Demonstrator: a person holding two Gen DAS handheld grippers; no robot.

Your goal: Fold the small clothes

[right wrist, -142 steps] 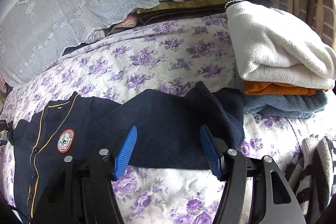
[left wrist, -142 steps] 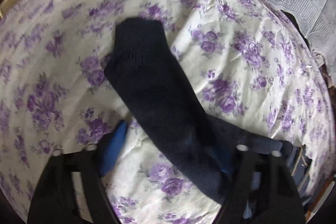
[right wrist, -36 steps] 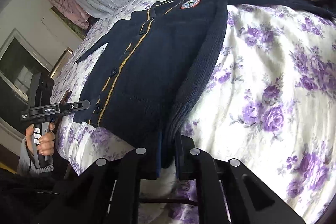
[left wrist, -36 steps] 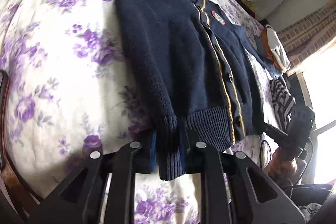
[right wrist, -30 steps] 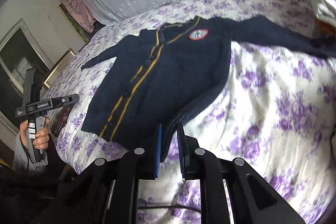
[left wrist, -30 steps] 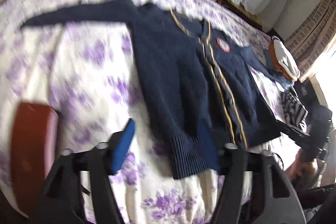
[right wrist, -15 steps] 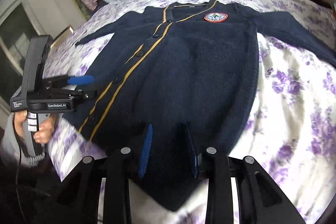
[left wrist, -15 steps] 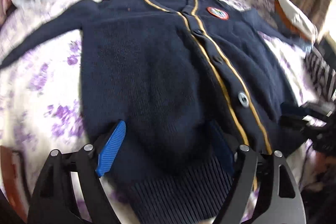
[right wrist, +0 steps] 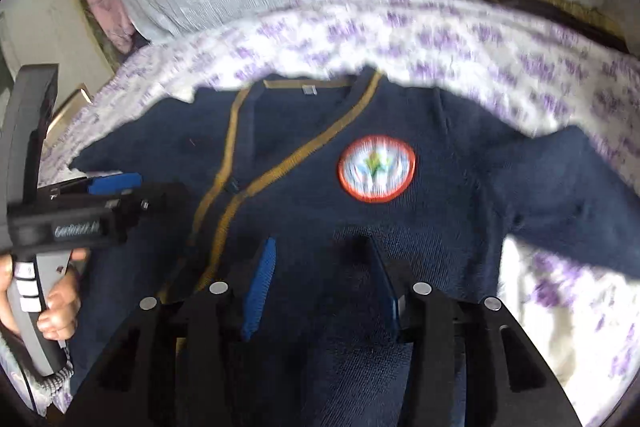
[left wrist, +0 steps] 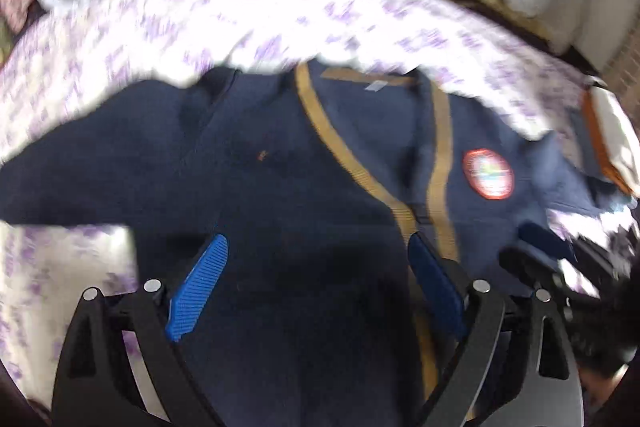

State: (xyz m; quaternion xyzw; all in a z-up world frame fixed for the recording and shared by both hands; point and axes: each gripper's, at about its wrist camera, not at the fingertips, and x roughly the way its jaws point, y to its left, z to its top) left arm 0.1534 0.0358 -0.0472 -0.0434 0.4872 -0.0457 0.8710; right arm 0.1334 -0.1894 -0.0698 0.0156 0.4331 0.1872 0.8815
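Both of my grippers have pushed farther up the navy cardigan (right wrist: pixel 400 227) since half a second ago, from hem toward chest. It lies flat, front up, on the floral bedsheet (right wrist: pixel 440 39), its round badge (right wrist: pixel 376 169) just beyond my right gripper (right wrist: pixel 320 287). My left gripper (left wrist: pixel 316 287) hovers over the cardigan's left half. Both jaws are released, gripping nothing. Motion blurs both views.

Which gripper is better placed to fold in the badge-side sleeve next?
Probably the right gripper: open, it hovers over the cardigan just below the badge, with that sleeve stretching away on its side.
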